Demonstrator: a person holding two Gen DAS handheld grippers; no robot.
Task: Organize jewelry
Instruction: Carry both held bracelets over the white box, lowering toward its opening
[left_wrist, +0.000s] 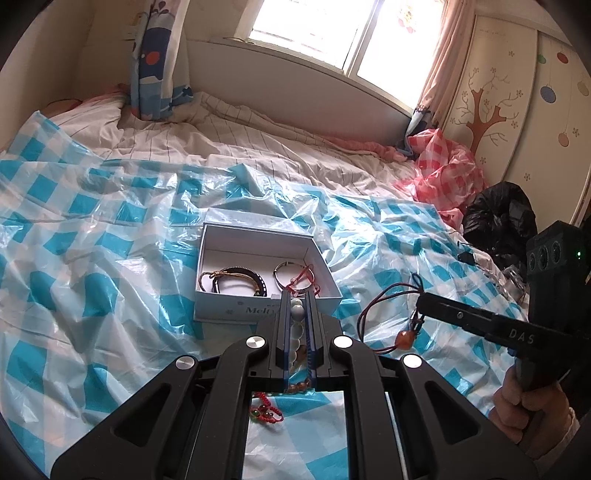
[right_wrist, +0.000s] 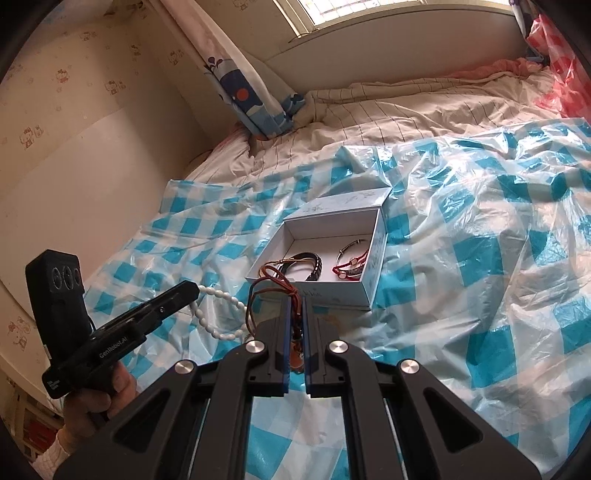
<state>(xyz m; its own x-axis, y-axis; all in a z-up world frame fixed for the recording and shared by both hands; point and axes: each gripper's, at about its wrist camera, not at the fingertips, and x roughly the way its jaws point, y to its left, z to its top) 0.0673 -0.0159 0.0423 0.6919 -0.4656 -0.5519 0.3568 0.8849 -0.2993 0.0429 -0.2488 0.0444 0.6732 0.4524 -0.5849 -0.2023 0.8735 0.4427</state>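
An open white jewelry box (left_wrist: 267, 314) (right_wrist: 373, 258) sits on the bed; inside lie a black bracelet (left_wrist: 236, 275) (right_wrist: 308, 264) and red cord bracelets (left_wrist: 301, 278) (right_wrist: 349, 266). My left gripper (left_wrist: 297, 295) (right_wrist: 194, 288) is shut on a white bead bracelet (left_wrist: 297, 314) (right_wrist: 218, 321), just in front of the box. My right gripper (right_wrist: 295, 299) (left_wrist: 421, 302) is shut on a dark red cord necklace (right_wrist: 273, 288) (left_wrist: 384, 299) with an orange bead (left_wrist: 404, 338), raised off the sheet to the box's right. A red knotted bracelet with green beads (left_wrist: 264, 408) lies under the left gripper.
A blue-and-white chequered plastic sheet (left_wrist: 92, 258) (right_wrist: 480, 240) covers the striped bedding. Red chequered plastic (left_wrist: 443, 166) and a black bag (left_wrist: 498, 218) lie by the wardrobe (left_wrist: 517, 92). A curtain (left_wrist: 155, 66) hangs at the back.
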